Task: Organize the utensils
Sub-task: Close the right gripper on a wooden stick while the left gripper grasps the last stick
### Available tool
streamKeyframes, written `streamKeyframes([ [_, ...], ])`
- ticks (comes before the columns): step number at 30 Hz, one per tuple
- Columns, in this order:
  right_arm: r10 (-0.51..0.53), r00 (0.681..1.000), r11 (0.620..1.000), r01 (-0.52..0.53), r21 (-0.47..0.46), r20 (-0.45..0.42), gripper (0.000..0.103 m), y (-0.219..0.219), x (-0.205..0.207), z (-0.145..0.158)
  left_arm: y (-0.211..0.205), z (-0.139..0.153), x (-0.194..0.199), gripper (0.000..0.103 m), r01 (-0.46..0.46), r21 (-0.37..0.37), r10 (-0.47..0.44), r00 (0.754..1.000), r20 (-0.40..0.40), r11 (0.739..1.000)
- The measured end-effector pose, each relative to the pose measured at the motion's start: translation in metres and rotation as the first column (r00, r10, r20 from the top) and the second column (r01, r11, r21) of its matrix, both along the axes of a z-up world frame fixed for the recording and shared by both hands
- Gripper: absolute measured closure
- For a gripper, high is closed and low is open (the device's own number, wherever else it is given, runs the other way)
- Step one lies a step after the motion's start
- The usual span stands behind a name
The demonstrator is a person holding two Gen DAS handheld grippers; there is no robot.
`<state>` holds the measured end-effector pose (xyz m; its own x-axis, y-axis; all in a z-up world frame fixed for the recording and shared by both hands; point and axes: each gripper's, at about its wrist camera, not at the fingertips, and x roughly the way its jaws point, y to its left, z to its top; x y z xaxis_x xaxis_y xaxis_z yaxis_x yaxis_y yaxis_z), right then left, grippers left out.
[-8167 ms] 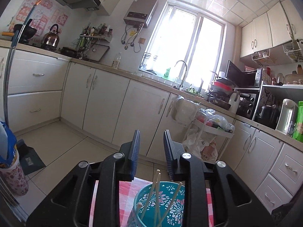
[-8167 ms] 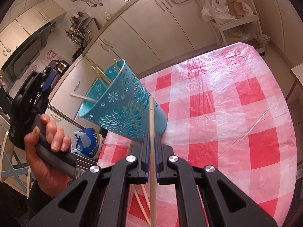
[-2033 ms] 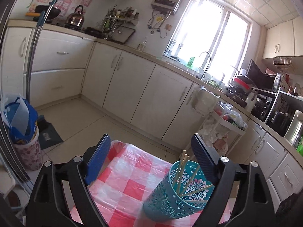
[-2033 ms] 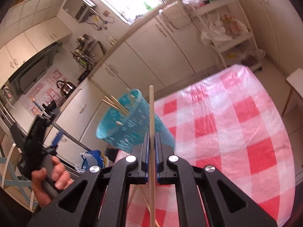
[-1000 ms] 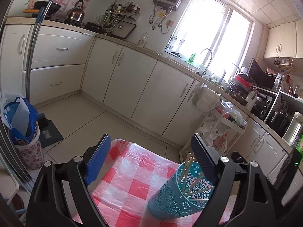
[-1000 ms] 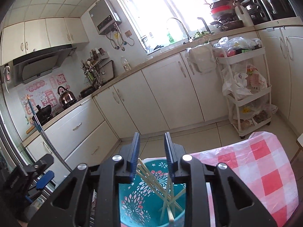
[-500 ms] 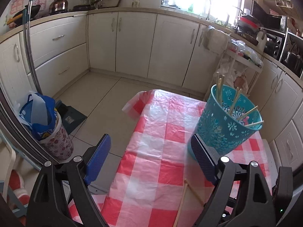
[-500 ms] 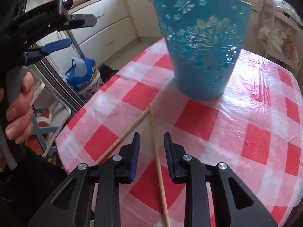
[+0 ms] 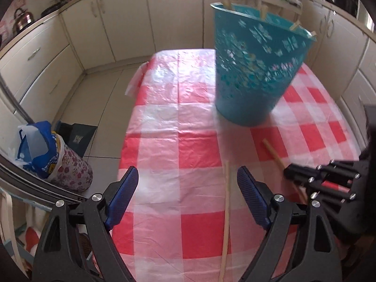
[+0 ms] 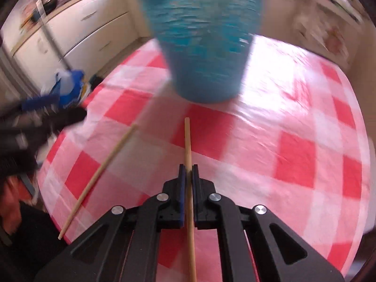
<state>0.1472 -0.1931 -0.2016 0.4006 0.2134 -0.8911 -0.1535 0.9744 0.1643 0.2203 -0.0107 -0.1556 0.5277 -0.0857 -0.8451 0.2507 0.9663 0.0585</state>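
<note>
Left wrist view: left gripper (image 9: 185, 188) jaws wide apart, empty, over a chopstick (image 9: 226, 213) lying on the desk (image 9: 164, 108) short of the basket (image 9: 253, 70). Right wrist view: right gripper (image 10: 186, 172) jaws just closed, clamped on a second chopstick (image 10: 188, 141); pick-up in hand, lift and drop into basket judged next.

A red-and-white checked tablecloth (image 9: 178, 155) fills the middle of both views. At the upper right of the left wrist view stands a teal basket (image 9: 253, 70) with a pale cut-out flower pattern. The chopsticks (image 10: 188, 145) are light tan. At lower left, a blue-and-white bag (image 9: 35, 150) sits in a bin (image 9: 72, 171) with a purple floral print. The cabinets (image 9: 131, 21) are cream.
</note>
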Motion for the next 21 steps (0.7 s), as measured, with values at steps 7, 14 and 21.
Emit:
streamKeyframes([
  [7,-0.112,0.992,0.992,0.115,0.058,-0.055,0.097,-0.037,-0.016,-0.002,-0.034,-0.029,0.0,0.023,0.092,0.12,-0.085,0.994,-0.068,0.988],
  [14,-0.059,0.998,0.998,0.06,-0.022,0.014,0.08,-0.024,-0.007,-0.003,-0.039,-0.043,0.001,0.036,0.104,0.103,-0.092,0.989,-0.116,0.989],
  [21,-0.066,0.998,0.997,0.067,-0.028,0.018,0.097,-0.029,-0.003,-0.005,-0.043,-0.037,-0.003,0.098,0.161,-0.009,-0.16,0.974,-0.162,0.987],
])
